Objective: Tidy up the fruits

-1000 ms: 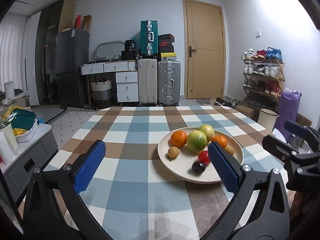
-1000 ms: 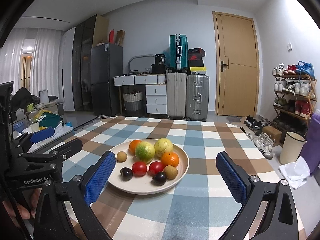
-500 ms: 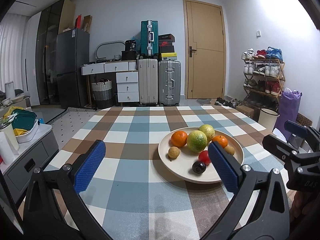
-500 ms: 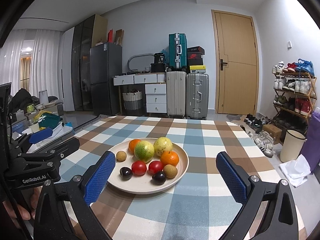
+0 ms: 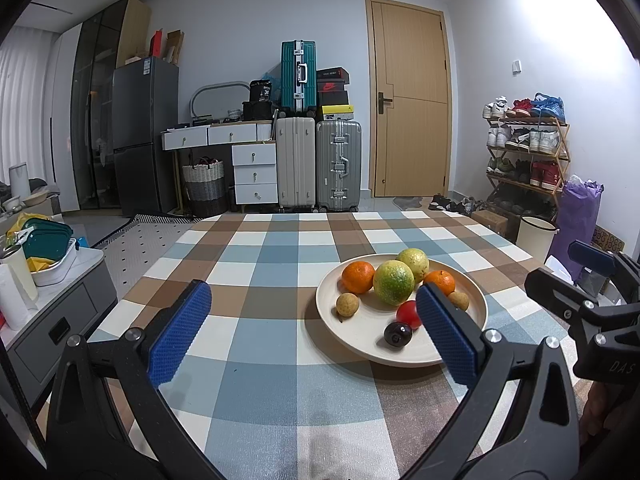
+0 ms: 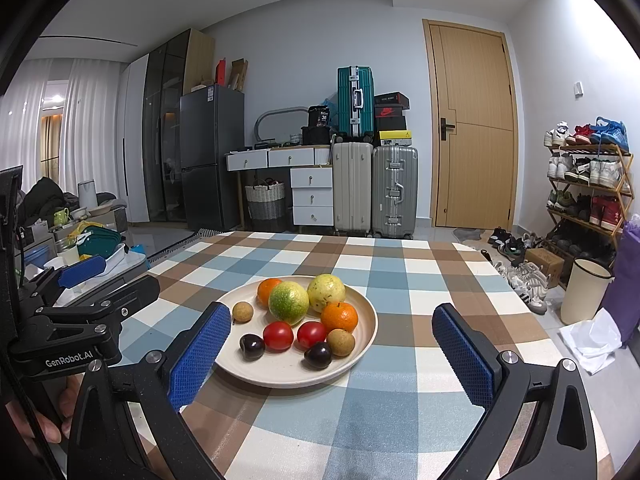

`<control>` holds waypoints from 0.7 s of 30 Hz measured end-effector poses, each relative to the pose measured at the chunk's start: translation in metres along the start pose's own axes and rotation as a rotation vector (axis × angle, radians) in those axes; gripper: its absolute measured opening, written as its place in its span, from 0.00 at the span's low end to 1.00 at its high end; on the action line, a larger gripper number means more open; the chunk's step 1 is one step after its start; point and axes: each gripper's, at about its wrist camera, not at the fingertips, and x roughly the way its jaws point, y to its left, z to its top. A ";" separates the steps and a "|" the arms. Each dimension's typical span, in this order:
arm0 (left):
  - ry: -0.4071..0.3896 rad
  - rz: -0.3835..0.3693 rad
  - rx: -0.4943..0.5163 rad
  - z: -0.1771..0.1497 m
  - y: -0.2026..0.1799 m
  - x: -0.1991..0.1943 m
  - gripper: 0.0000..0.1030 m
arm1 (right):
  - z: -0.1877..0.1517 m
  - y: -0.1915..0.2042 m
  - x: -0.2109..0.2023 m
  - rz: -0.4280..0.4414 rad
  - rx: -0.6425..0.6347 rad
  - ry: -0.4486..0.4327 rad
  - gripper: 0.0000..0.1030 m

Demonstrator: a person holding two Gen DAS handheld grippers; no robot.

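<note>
Cream plate (image 6: 360, 354) on checked cloth holds all fruit. Two oranges (image 6: 339, 317), green citrus (image 6: 288, 303), yellow fruit, two tomatoes (image 6: 278, 336), two dark plums, two longans.

Both grippers' jaws wide apart

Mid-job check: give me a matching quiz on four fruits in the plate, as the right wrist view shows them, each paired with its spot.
Things:
1. green round fruit
2. yellow-green fruit
3. dark plum
4. small brown fruit

Places in the plate:
A. at the near left, beside a red tomato
B. at the far side, just behind the orange on the right
C. in the middle, in front of the far orange
D. alone at the left rim, near the right tool's left finger

Pairs: 1-C, 2-B, 3-A, 4-D
</note>
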 end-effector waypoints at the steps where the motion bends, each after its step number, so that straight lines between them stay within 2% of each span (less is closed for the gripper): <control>1: 0.000 -0.001 0.001 0.000 -0.002 0.001 0.99 | 0.000 0.000 0.000 0.000 0.000 0.000 1.00; 21: 0.000 0.001 0.000 0.000 0.000 0.000 0.99 | 0.001 -0.001 -0.001 -0.001 -0.004 -0.001 1.00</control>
